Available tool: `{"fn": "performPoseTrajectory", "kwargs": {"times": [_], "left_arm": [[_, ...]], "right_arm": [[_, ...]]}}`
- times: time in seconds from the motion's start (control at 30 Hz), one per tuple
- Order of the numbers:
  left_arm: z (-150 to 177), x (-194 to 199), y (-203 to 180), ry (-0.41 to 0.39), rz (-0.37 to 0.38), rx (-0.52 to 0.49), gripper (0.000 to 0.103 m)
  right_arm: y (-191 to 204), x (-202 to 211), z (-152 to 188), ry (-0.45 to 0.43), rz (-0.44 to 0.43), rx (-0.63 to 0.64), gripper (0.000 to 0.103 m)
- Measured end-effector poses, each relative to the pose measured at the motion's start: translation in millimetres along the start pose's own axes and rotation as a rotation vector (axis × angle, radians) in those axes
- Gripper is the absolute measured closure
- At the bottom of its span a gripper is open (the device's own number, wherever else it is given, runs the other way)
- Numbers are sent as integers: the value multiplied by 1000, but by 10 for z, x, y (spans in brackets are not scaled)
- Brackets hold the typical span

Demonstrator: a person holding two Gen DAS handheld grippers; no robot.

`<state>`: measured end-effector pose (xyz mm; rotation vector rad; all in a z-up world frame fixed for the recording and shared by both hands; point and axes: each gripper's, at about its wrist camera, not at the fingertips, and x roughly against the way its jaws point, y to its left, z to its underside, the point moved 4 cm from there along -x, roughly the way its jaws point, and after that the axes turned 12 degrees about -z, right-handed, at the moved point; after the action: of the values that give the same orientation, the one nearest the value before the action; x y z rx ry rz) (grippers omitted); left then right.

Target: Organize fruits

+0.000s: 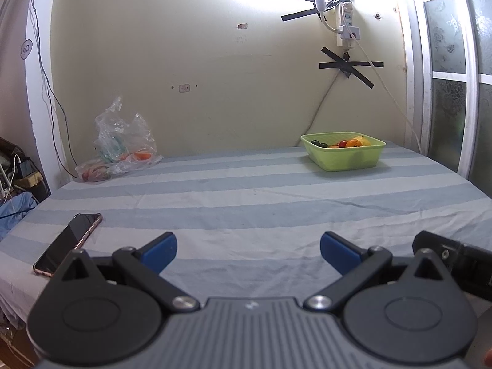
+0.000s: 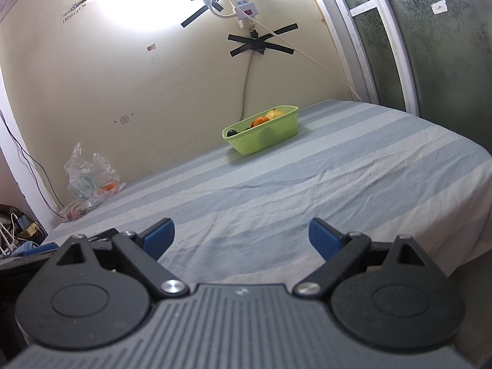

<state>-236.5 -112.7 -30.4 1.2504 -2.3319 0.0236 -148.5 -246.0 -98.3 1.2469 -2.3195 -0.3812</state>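
Note:
A light green basket [image 1: 347,160] [image 2: 270,136] stands far back on the striped sheet near the wall. It holds an orange fruit [image 1: 353,143] [image 2: 260,121], a yellow fruit [image 1: 364,140] [image 2: 275,113] and dark fruits [image 1: 316,143] [image 2: 231,132]. My left gripper [image 1: 248,253] hangs open over the near part of the sheet, with nothing between its blue pads. My right gripper [image 2: 242,240] is open too and holds nothing. Part of the right gripper's body [image 1: 455,261] shows at the right edge of the left wrist view.
A crumpled clear plastic bag [image 1: 123,141] [image 2: 89,181] with orange and red items lies at the back left by the wall. A phone [image 1: 68,243] lies on the sheet near my left gripper. Cables hang on the wall [image 1: 319,110]. A glass-panelled door [image 2: 430,46] bounds the right side.

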Motion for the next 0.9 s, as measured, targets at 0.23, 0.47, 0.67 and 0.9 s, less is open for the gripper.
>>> {"fn": "performPoseTrajectory", "kwargs": {"times": [0.23,0.47,0.67,0.9], "left_arm": [[5,-9,2,0,-4,-7,0],[12,-48,3,21,-16,-5,0],[27,-61,-2,27,-12,-19,0],[28,-78,-16,31,-5,-34,0]], "right_arm": [[-1,0,-1,0,0,0,7],[2,0,1,-1,1,-1,7],[-8,-6,5,1,-1,0,7],[-4,-6,11,2,-2,-2,7]]}}
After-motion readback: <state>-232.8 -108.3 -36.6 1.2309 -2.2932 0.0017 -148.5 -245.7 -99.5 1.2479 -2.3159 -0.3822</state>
